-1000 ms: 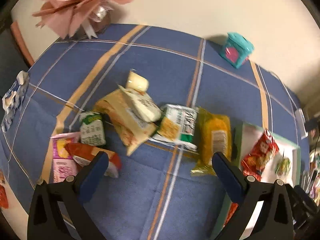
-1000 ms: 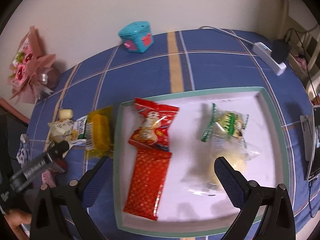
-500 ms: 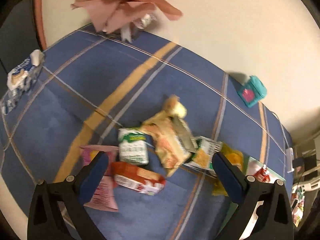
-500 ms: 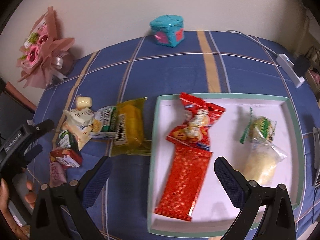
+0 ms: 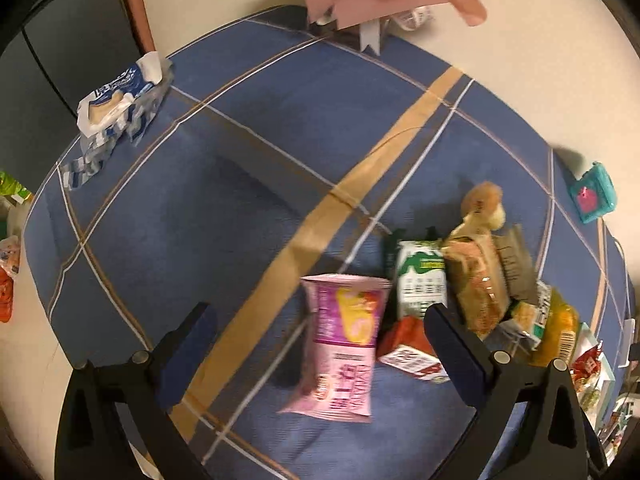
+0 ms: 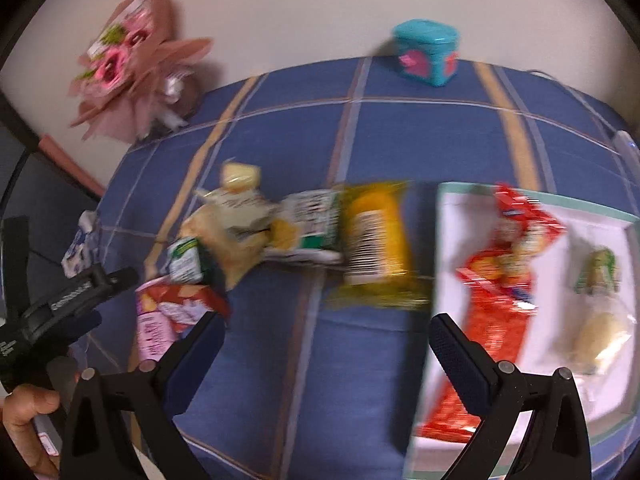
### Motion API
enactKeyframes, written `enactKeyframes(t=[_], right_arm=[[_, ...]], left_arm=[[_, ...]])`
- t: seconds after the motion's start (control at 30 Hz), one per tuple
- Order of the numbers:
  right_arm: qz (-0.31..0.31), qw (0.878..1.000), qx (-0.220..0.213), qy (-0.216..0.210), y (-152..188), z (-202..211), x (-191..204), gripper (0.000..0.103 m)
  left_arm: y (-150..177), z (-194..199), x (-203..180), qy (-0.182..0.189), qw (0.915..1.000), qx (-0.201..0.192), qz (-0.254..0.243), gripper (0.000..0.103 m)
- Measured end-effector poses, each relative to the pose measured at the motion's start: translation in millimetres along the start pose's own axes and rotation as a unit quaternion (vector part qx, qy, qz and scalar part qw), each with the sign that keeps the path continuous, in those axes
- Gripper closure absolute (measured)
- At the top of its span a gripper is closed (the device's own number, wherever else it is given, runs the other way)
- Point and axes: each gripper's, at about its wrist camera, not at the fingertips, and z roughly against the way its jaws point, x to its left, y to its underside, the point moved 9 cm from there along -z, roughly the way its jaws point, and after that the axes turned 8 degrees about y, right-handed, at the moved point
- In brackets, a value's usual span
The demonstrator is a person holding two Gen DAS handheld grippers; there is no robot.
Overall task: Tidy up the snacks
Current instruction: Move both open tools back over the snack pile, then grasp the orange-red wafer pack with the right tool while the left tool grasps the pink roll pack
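Blue plaid tablecloth point(image 5: 248, 184) now fills my view — left gripper point(image 5: 320, 336), jaws wide, has swung onto the pink packet point(image 5: 344, 344); right gripper point(image 6: 324, 340) wide, empty.

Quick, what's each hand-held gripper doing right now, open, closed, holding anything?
Left hand-held gripper: open, holding nothing, above the pink snack packet.
Right hand-held gripper: open, holding nothing, above the blue tablecloth.
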Motion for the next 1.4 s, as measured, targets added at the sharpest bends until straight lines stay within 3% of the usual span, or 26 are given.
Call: enactKeyframes(t=[0.4, 0.73, 1.0, 1.4], right_arm=[[0.060, 0.998, -0.004, -0.003, 10.9, -35.6, 78.3, 0.000], [0.058, 0.998, -0.013, -0.021, 13.1, -57.2, 119.0, 0.000], [0.051, 0.999, -0.008, -0.010, 12.0, -79.7, 129.7, 0.000], [0.035, 0.999, -0.005, -0.002, 8.3, -85.9, 111.8, 0.000]], left_arm=[[-1.9, -8.8, 32.1, -0.012, 0.9994, 0.014, 0.029, 0.000], [-4.5, -12.4, 51.4, -0.011, 0.9982, 0.019, 0.056, 0.000], [-2.4, -18.4, 51.6, -0.001, 0.9977, 0.028, 0.061, 0.000], [0.2, -25.1, 34.1, 0.019, 0.9977, 0.043, 0.048, 0.000]])
